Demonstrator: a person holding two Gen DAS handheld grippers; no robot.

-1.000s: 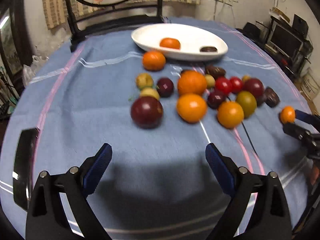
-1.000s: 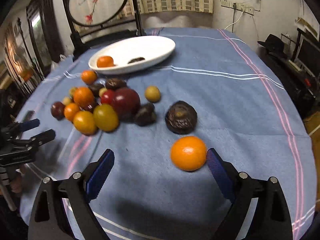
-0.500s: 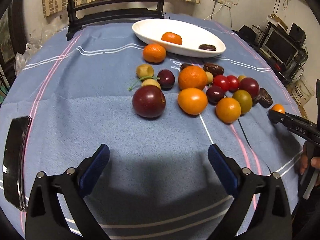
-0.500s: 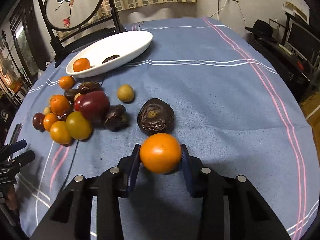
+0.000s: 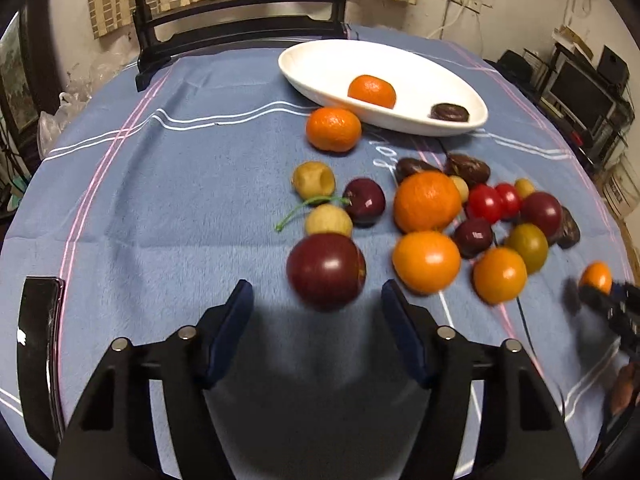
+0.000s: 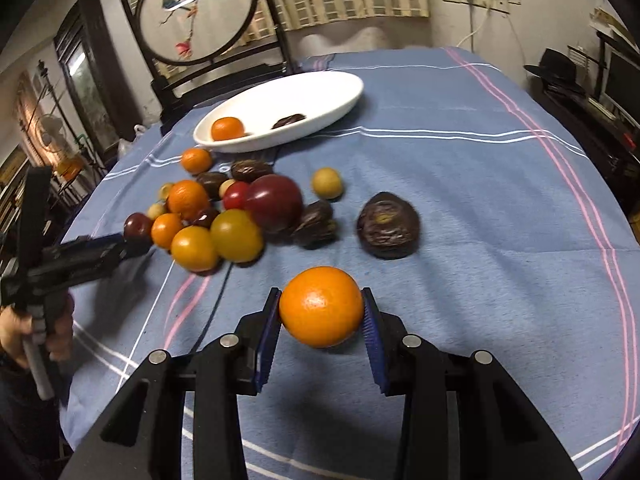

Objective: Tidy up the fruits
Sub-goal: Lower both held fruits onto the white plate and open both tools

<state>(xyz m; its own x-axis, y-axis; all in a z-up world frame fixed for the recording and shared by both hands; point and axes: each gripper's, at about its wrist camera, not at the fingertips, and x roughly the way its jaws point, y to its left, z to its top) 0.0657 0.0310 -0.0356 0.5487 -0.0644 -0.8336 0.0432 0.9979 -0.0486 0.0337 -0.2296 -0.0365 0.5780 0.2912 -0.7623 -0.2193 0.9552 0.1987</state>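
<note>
Gripping orange: right tongs clamped on both sides, tilted down over blue-clothed desk. Left tongs angled down, jaws closing, not touching dark red plum just ahead. White dish beyond fruit cluster.

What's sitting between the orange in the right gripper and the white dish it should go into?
The right gripper is shut on the orange. Toward the white dish, a wrinkled dark passion fruit lies just ahead on the cloth, a small yellow-green fruit beyond it. Both sit low, so carrying the orange over them should clear them.
</note>
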